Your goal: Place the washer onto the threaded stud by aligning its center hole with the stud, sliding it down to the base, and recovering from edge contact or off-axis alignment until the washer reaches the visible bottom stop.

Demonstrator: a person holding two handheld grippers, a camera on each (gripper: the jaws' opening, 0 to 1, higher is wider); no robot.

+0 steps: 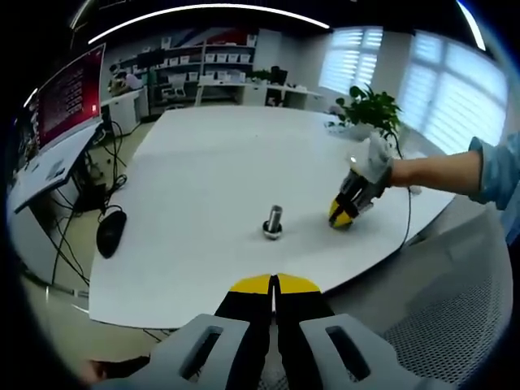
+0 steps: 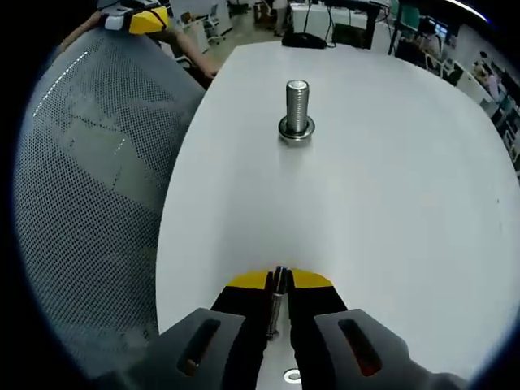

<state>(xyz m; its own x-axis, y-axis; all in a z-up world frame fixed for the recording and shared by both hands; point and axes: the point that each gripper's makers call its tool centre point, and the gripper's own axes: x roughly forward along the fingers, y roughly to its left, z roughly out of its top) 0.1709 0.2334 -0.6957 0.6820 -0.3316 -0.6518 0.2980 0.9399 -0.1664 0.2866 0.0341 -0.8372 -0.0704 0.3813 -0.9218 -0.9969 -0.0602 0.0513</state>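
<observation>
Left gripper view: my left gripper (image 1: 274,283) sits low over the near edge of the white table (image 1: 203,171), its yellow-tipped jaws pressed together with nothing between them. The threaded stud (image 1: 274,219) stands upright on its round base, well in from the near edge and toward the right half of the tabletop. Just beside it to the right, my right gripper (image 1: 341,215) rests with its yellow tips down at the table surface, held in my gloved hand (image 1: 375,166). A potted plant (image 1: 372,110) stands near the far right edge. A black mouse-like object (image 1: 110,231) lies off the left edge on the floor among cables, and a monitor (image 1: 69,97) stands on a desk at far left.

Right gripper view: my right gripper (image 2: 277,280) has its jaws clamped on the washer (image 2: 277,302), which stands on edge between the pads as a thin metal sliver. The stud (image 2: 296,106) rises straight ahead, upright, a ring at its base, well apart from the washer. A grey mesh chair back (image 2: 97,162) lies along the left edge of the table (image 2: 390,187). My left gripper (image 2: 140,18) shows at top left beyond the chair.
</observation>
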